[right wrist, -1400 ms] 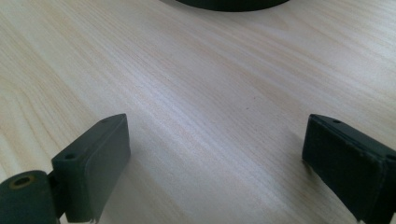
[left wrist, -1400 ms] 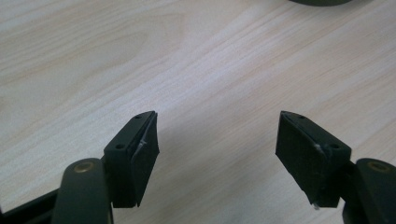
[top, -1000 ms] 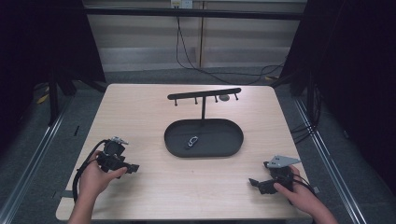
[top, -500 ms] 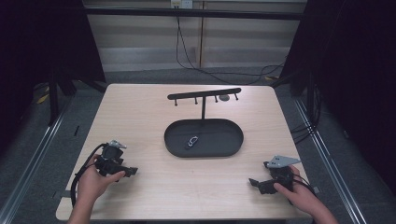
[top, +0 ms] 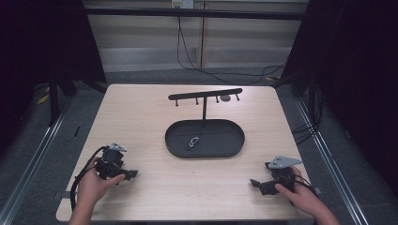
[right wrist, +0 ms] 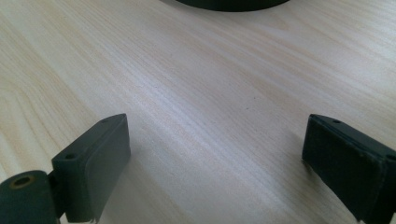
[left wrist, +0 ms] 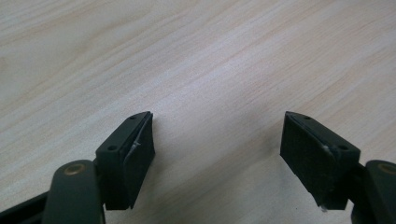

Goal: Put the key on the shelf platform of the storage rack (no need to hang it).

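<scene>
Both tongs sit wide open with nothing between them, left gripper (top: pixel 132 174) and right gripper (top: pixel 253 183) resting low near my edge of the table (top: pixel 141 117); the left one's jaws have just been opening a bit more. My target, I reckon, is the little metal clip (top: pixel 192 142) lying in the black tray (top: pixel 234 145). I'd come in from above, since the tray's rim blocks a flat approach, and mind the hook stand (top: pixel 204 96) just behind.

Light wood-grain worktop (top: pixel 141 122), surface unmarked. Dark grey floor (top: pixel 37 140) surrounds it. Metal rails (top: pixel 33 157) run along the floor on either side. Black cables (top: pixel 187 56) hang down the pale rear wall panel (top: pixel 141 42); more cables (top: pixel 305 131) lie at the right.
</scene>
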A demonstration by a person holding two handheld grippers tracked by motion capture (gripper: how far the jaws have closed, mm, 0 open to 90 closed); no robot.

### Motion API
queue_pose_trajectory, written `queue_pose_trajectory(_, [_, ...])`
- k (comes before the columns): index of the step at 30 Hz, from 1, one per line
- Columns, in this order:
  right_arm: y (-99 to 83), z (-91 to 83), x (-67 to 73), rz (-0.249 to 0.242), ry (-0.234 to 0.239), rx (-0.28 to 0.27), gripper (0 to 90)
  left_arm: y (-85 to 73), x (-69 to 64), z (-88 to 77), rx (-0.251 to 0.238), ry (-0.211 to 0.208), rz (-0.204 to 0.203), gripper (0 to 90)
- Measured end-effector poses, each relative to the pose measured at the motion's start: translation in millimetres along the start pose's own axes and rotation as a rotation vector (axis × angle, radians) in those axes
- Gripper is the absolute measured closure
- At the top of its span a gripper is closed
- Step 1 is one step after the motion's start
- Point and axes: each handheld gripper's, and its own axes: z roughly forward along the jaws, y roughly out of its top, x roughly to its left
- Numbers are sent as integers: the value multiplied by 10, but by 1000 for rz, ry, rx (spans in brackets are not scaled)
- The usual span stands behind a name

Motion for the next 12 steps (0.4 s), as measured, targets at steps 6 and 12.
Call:
queue_pose_trajectory(6, [0, 0, 0, 0, 0, 0, 73, -12, -20, 13, -11, 9, 26, 243])
queue_pose_trajectory(12, [0, 0, 0, 0, 0, 0, 73, -15, -28, 14, -12, 20, 36, 242])
